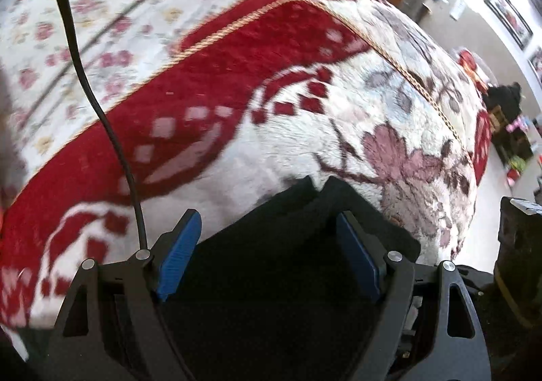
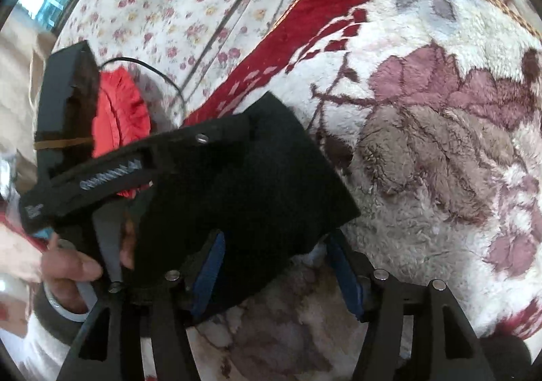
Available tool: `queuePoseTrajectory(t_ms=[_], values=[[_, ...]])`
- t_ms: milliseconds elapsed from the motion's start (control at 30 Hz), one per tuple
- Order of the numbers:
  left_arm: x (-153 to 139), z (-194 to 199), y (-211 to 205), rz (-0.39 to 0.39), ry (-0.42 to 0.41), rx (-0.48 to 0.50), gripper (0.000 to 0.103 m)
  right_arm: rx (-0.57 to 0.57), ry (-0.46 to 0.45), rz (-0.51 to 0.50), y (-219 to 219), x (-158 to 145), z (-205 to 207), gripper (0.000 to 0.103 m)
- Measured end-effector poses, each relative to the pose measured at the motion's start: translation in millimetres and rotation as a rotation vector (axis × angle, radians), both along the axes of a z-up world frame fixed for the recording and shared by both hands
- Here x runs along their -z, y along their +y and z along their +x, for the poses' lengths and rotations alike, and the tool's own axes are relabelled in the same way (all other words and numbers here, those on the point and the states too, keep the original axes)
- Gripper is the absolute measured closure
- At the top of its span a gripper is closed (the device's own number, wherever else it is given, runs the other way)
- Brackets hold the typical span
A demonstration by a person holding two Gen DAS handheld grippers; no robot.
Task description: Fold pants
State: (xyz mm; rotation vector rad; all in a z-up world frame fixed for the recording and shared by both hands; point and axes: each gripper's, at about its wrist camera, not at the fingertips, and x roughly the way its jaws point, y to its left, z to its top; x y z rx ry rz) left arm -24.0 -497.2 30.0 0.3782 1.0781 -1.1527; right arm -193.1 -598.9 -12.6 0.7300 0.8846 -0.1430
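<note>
black pants [image 1: 305,266] lying folded on the fleecy red-and-white flowered blanket [image 1: 271,144], under the left gripper [image 1: 271,249] with blue pads spread wide and clear of the cloth, and between the spread, unpressing pads of the right gripper [image 2: 276,266], a hand [image 2: 67,266] gripping the left one.

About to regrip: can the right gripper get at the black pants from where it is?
Probably yes: the black pants already lie between the open right gripper fingers, on the blanket, with nothing in between.
</note>
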Motion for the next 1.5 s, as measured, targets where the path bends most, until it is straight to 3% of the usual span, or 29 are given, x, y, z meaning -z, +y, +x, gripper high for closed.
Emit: queuePoseTrajectory(t_ms=[167, 200, 300, 367, 433, 533, 633, 767, 833, 967, 1033, 1100, 1200, 1300, 1400, 1500], values=[[11.8, -2.6, -23.5, 0.004, 0.016, 0.081, 0.021, 0.003, -0.032, -0.011, 2.4, -0.5, 7.0, 0.042], [13.6, -4.0, -25.4, 0.005, 0.004, 0.096, 0.027, 0.003, -0.04, -0.013, 3.1, -0.3, 7.9, 0.043], [17.1, -7.2, -26.6, 0.005, -0.032, 0.11, 0.048, 0.015, -0.062, -0.024, 3.1, 1.2, 15.3, 0.06], [16.2, -5.2, -22.0, -0.018, -0.024, 0.1, 0.057, 0.026, -0.081, -0.021, 1.6, 0.4, 16.6, 0.067], [10.4, -2.8, -14.8, -0.053, -0.003, 0.094, 0.073, 0.017, -0.108, -0.014, 0.9, -3.4, 16.8, 0.083], [-6.2, -6.7, -2.9, -0.086, -0.031, 0.093, 0.078, -0.044, -0.158, -0.007, 7.7, -18.3, 18.9, 0.086], [-34.3, -6.3, 20.1, -0.132, -0.062, 0.063, 0.078, -0.106, -0.221, -0.055, 25.7, -44.6, 21.6, 0.086], [-70.9, 11.3, 78.2, -0.181, -0.041, -0.061, 0.077, -0.236, -0.287, -0.117, 68.6, -78.2, 31.6, 0.086], [-80.5, 20.2, 116.6, -0.186, -0.025, -0.141, 0.07, -0.329, -0.315, -0.127, 99.6, -86.3, 39.1, 0.086], [-84.8, 34.9, 208.5, -0.194, -0.02, -0.329, 0.04, -0.519, -0.266, -0.128, 167.0, -67.2, 59.8, 0.083], [-79.1, 37.6, 251.6, -0.189, -0.011, -0.421, 0.036, -0.603, -0.196, -0.073, 192.4, -45.6, 70.5, 0.064], [-71.4, 35.0, 276.1, -0.179, 0.003, -0.473, 0.036, -0.662, -0.147, 0.028, 205.2, -32.0, 74.0, 0.06], [-61.0, 26.7, 307.6, -0.168, 0.021, -0.534, 0.036, -0.692, -0.193, 0.046, 199.2, -47.9, 64.4, 0.057], [-52.1, 14.2, 314.4, -0.168, 0.042, -0.55, 0.036, -0.609, -0.207, -0.095, 177.3, -62.9, 55.1, 0.056], [-41.5, -2.7, 309.4, -0.148, 0.043, -0.547, 0.036, -0.543, -0.158, -0.239, 163.1, -63.6, 68.0, 0.056], [-30.4, -14.2, 300.8, -0.137, 0.052, -0.561, 0.036, -0.531, -0.135, -0.297, 160.2, -57.0, 90.9, 0.06]])
